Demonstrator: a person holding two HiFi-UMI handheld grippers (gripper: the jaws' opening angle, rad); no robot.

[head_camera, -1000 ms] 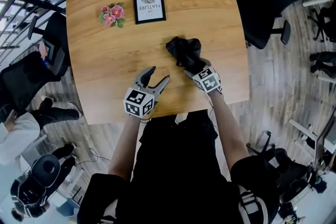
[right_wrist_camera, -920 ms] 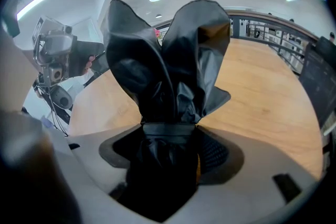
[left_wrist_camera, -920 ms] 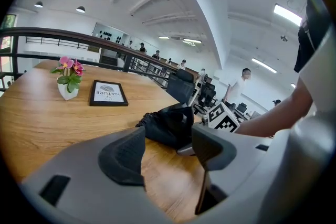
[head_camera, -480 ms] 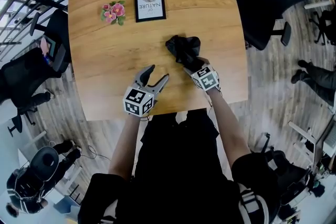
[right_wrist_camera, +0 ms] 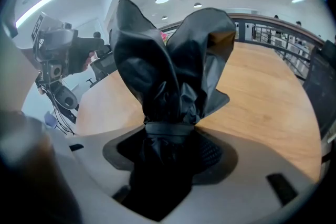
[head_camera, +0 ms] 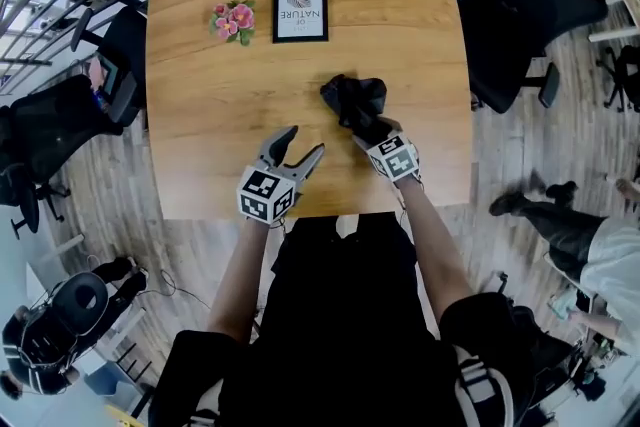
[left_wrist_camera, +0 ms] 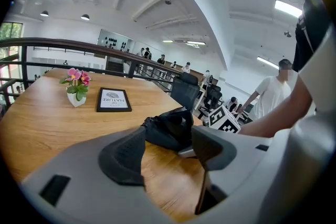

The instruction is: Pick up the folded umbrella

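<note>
The folded black umbrella (head_camera: 355, 100) lies crumpled on the wooden table (head_camera: 200, 115), right of centre. My right gripper (head_camera: 368, 127) points steeply down at its near end. Its jaws have just been closing, and the strapped neck of the umbrella (right_wrist_camera: 168, 71) sits between the pads, which press on it from both sides. My left gripper (head_camera: 300, 147) hovers open near the table's front edge, left of the umbrella, with nothing between its fingers. In the left gripper view the umbrella (left_wrist_camera: 168, 128) lies just beyond the open left gripper (left_wrist_camera: 168, 149).
A framed print (head_camera: 300, 10) and a small pot of pink flowers (head_camera: 233, 19) stand at the table's far side. Black office chairs (head_camera: 520, 5) stand to the right and left of the table. A person (head_camera: 590, 255) walks at the lower right.
Both grippers stay about where they were. The whole picture has slid slightly to the right. A person has walked into the lower right of the head view.
</note>
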